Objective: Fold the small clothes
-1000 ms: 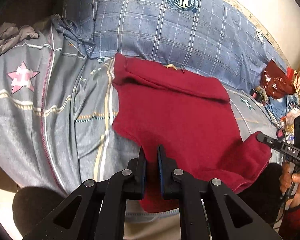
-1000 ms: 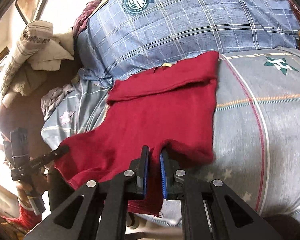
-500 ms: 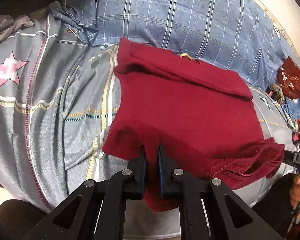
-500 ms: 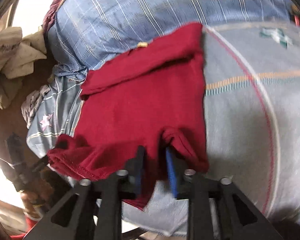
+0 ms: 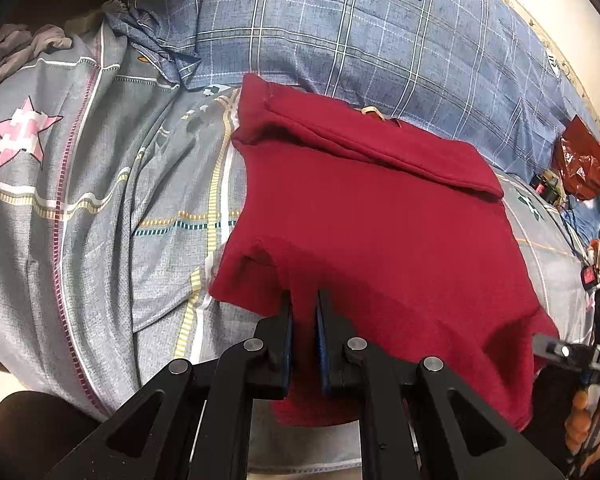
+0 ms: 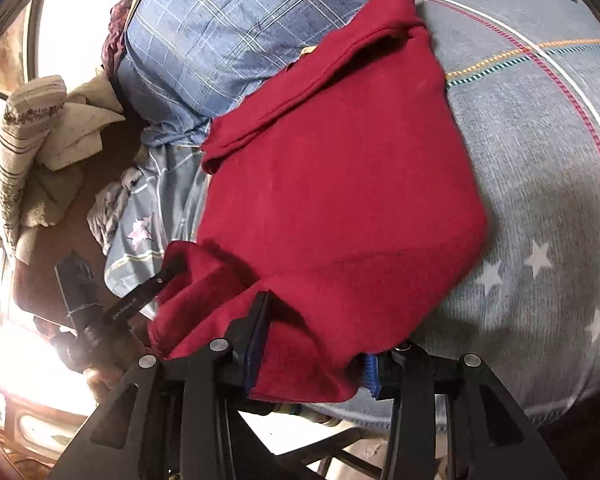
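Shirt (image 5: 372,248): soft, light, limp; best held at near hem corners. Left gripper (image 5: 303,312) clenched on it; right gripper (image 6: 314,340) opening around the hem.

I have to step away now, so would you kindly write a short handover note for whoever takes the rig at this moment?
Left tongs: shut on the near edge of the red garment.
Right tongs: jaws opening, with the garment's other near corner lying between them and no longer pinched.
Garment: spread on the grey star-print bedding, its far edge against the blue plaid pillow.
Done: a band is folded over along the far edge; the near edge is laid down.
Left: release the left corner, then make the remaining folds.
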The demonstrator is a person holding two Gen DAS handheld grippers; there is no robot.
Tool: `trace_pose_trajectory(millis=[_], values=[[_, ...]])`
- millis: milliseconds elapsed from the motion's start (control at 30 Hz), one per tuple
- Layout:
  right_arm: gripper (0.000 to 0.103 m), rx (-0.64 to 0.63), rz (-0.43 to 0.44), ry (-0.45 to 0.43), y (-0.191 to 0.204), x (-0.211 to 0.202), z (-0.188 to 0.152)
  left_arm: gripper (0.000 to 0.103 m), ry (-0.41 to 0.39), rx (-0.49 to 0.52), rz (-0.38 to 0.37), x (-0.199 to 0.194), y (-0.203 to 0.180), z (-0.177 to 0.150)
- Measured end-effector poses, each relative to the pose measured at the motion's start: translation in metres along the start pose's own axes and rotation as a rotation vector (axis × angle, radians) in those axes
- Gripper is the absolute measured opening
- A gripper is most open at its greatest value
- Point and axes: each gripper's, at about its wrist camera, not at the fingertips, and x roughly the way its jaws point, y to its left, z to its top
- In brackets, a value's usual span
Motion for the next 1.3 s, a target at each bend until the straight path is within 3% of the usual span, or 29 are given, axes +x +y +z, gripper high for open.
trace_pose_trajectory(millis=[67, 167, 200, 233, 267, 300, 333, 633, 900, 1233, 1300], values=[[0.061, 0.010, 0.008, 0.009, 0.002, 0.000, -0.005, 0.009, -0.003, -0.001, 0.000, 0.000, 0.000, 0.000], [0.065, -0.030, 0.012, 0.051, 0.008, 0.006, -0.017, 0.009, -0.005, 0.007, 0.011, 0.000, -0.002, -0.002], [0.063, -0.068, -0.009, 0.054, 0.013, 0.008, -0.020, 0.009, -0.006, 0.010, 0.014, -0.001, -0.003, -0.002], [0.054, -0.087, -0.021, 0.048, 0.016, 0.009, -0.021, 0.009, -0.007, 0.013, 0.016, -0.002, -0.003, -0.002], [0.030, -0.112, -0.040, 0.032, 0.020, 0.009, -0.020, 0.009, -0.007, 0.014, 0.015, -0.003, -0.003, -0.002], [0.016, -0.122, -0.055, 0.016, 0.022, 0.008, -0.019, 0.009, -0.009, 0.015, 0.014, -0.004, -0.003, -0.001], [0.009, -0.127, -0.060, -0.008, 0.023, 0.005, -0.016, 0.009, -0.012, 0.017, 0.012, -0.006, -0.003, -0.001], [0.009, -0.196, -0.011, -0.180, 0.045, -0.032, 0.030, 0.009, -0.077, 0.018, -0.003, -0.026, -0.001, 0.018], [0.009, -0.195, -0.034, -0.301, 0.052, -0.042, 0.099, 0.009, -0.171, 0.003, 0.010, -0.020, -0.001, 0.083], [0.009, -0.106, -0.089, -0.318, 0.022, -0.006, 0.201, 0.009, -0.127, 0.002, 0.038, 0.075, -0.017, 0.176], [0.009, -0.087, -0.111, -0.296, 0.013, 0.011, 0.220, 0.015, -0.100, -0.009, 0.017, 0.104, -0.013, 0.194]])
